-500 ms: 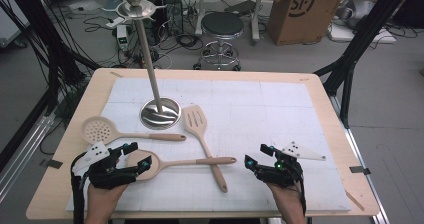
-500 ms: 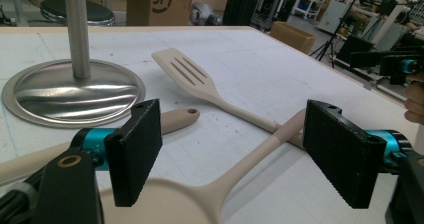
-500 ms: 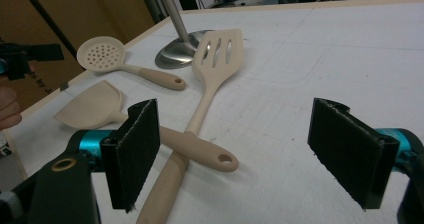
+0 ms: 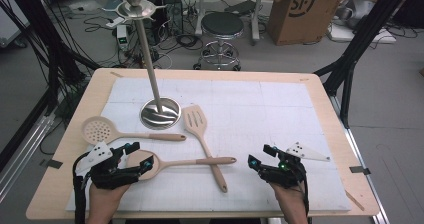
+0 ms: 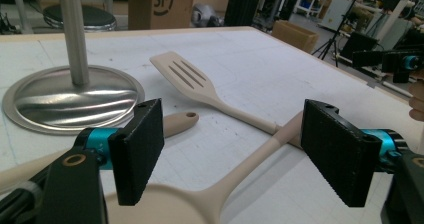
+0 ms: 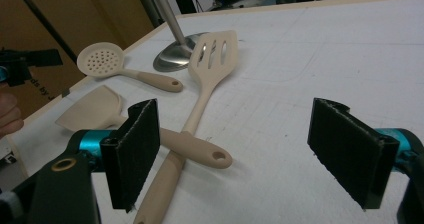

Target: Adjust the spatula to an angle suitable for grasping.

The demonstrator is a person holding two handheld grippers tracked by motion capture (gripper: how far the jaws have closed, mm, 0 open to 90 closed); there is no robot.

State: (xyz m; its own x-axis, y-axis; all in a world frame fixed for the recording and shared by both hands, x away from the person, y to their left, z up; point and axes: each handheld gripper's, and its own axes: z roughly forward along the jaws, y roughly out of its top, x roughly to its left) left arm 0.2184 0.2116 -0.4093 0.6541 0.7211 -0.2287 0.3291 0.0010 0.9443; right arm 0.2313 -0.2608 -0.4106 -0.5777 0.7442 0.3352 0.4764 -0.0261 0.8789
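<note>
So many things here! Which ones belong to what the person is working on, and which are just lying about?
Part of the job:
- spoon, its bowl between the open jaws of the left hand-held gripper
- slotted spatula
- skimmer
- steel utensil stand
- right hand-held gripper, open

Just lying about:
- stool
- cardboard box
- floor cables

Beige spoon (image 4: 159, 164), slotted beige turner (image 4: 196, 120)

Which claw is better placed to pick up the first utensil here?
Left, probably. The left claw is open right over the spoon, whose bowl and neck lie between its jaws. The right claw is open too, but over bare mat, apart from the handles.
</note>
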